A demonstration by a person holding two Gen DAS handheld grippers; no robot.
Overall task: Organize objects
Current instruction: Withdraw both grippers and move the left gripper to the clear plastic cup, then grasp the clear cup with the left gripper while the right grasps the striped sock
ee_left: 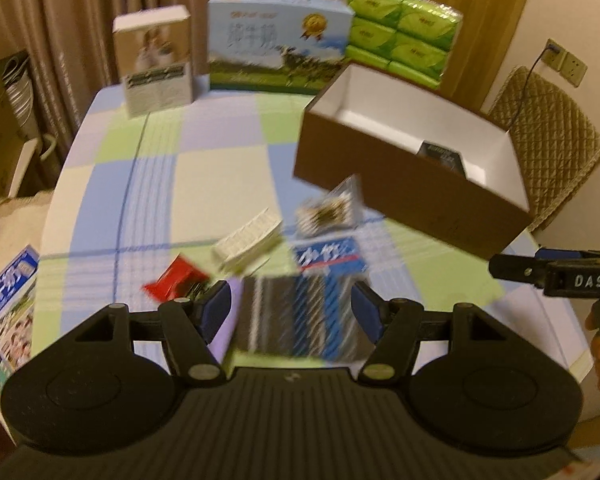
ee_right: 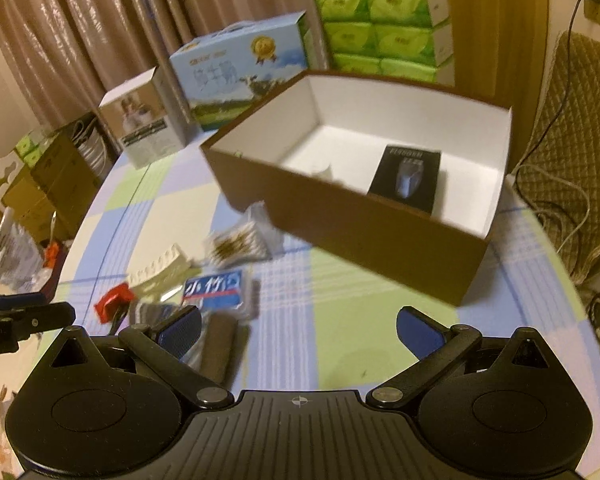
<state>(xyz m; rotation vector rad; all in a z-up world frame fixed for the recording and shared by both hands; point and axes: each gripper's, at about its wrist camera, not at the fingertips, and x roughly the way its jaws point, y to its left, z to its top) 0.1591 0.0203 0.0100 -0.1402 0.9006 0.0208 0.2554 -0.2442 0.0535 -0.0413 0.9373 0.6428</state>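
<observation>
Spanning crinkly packet (ee_left: 300, 308) — left tongs (ee_left: 294, 312) spread.

Both wrist views look forward and down, close over the table (ee_left: 148, 184), sharing the brown box (ee_right: 364, 232) (open-topped).

The left tool (ee_left: 292, 312) is matte black plastic: a ribbed centre plate flanked by two round housings, with silver pivot screws on the linkage arms and blue pads on its fingers (ee_left: 216, 312). The right tool (ee_right: 298, 330) has the same build, with a small crosshair mark on its ribbed plate. Seen from the side, its body carries white letters "DAS".
</observation>
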